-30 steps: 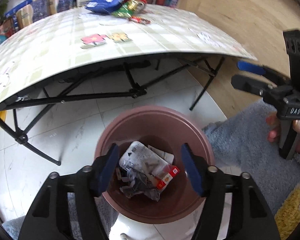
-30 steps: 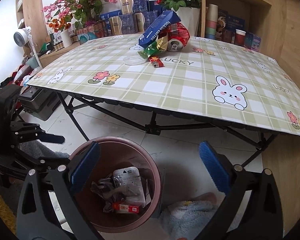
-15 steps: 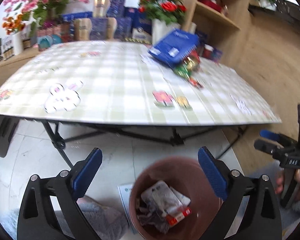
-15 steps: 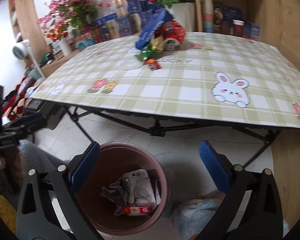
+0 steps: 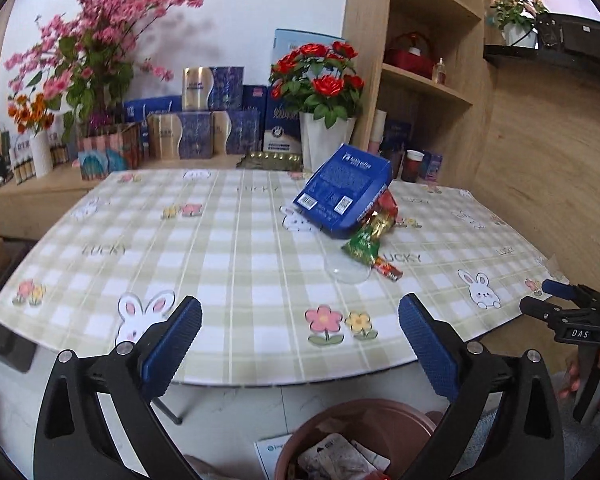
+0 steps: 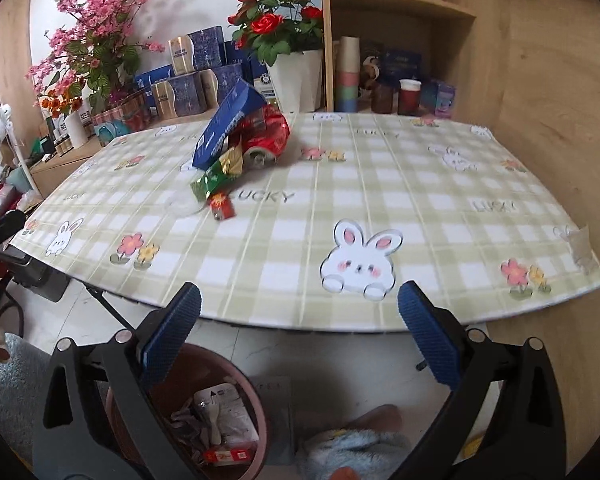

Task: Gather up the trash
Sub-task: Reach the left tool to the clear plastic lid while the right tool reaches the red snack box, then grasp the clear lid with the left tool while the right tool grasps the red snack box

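Observation:
A pile of trash lies on the checked table: a blue box leaning on a red can, a green-gold wrapper, a small red packet and a clear plastic lid. Below the table's near edge stands a brown-pink bin with crumpled packets inside. My left gripper is open and empty, raised above the bin and facing the table. My right gripper is also open and empty, and it shows at the right edge of the left wrist view.
Flower pots and blue gift boxes line the back of the table. A wooden shelf and a wooden wall close the right side. A leaflet and a fluffy blue rug lie on the floor by the bin.
Both grippers have risen and tilted up, so the bin slid to the bottom of both views and the table top fills them. The left jaws have spread wider.

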`<state>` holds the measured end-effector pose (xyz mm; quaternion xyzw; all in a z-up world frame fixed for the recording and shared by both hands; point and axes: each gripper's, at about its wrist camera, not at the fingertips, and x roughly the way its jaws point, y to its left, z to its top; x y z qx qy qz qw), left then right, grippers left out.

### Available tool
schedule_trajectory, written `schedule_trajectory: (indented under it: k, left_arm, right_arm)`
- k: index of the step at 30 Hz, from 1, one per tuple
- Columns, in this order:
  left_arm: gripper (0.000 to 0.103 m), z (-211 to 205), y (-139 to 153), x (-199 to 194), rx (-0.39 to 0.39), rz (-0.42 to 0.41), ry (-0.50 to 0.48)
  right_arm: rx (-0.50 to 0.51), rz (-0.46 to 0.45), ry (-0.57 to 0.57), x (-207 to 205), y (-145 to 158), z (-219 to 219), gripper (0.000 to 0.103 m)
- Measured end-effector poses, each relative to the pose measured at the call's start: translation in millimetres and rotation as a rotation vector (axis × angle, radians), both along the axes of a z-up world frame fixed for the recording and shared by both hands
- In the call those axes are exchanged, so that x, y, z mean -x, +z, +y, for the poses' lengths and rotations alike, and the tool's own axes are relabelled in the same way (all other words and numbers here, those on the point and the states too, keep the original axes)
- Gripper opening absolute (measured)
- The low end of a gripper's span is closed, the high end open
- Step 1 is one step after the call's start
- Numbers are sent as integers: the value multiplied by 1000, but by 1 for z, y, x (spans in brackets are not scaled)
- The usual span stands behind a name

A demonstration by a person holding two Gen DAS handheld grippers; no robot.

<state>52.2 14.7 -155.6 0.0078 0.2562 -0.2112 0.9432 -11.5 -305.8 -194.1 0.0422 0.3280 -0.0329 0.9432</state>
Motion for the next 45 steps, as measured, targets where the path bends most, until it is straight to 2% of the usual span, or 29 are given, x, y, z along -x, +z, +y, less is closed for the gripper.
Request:
schedule_trajectory:
  k: [2, 4, 8, 16, 19, 21, 25, 26, 27, 31, 32, 36, 43, 44, 45]
  left_arm:
    - [96, -5, 6, -3, -6, -22, -13]
    - [97, -8, 9, -7, -4, -30, -19]
    - [96, -14, 9, -17, -10, -15, -23]
    - [96, -20, 0, -39, -82, 10, -44]
    - [96, -20, -5, -52, -94, 23, -28]
    - [96, -20, -7, -62, -89, 33, -17]
    - [96, -27, -11, -74, -85, 49, -27]
    - [96, -29, -12, -76, -89, 53, -33]
    - [96, -32, -14, -80, -91, 58, -40]
    - [96, -40, -20, -88, -91, 79, -57]
    - [96, -41, -21, -89, -91, 83, -59]
    - [96, -46, -26, -95, -91, 108, -73]
    - [96, -54, -34, -104, -99, 140, -97]
    - [96, -55, -35, -105, -99, 144, -101]
    - [96, -57, -37, -106, -98, 149, -103]
  right_arm:
    - [-9, -16, 17, -4, 5, -2, 97]
    - [-58, -20, 39, -11, 7, -5, 97]
    - [-95, -45, 45, -21, 8, -4, 97]
    - [-173, 28, 88, -71, -9, -3, 97]
    - [-90, 97, 30, -96, -18, 3, 97]
    - [-100, 136, 55, -116, -25, 6, 97]
    - [-29, 145, 122, -147, -27, 23, 97]
    - [-31, 152, 144, -152, -27, 26, 93]
    - [-34, 166, 175, -161, -29, 32, 82]
    - [-18, 236, 253, -187, -39, 52, 65]
    - [-11, 253, 267, -192, -42, 56, 57]
    - [28, 299, 286, -208, -52, 70, 41]
    - [19, 291, 262, -227, -55, 73, 41]
    - [20, 290, 265, -228, -55, 74, 39]
    - [17, 287, 281, -229, -55, 75, 33]
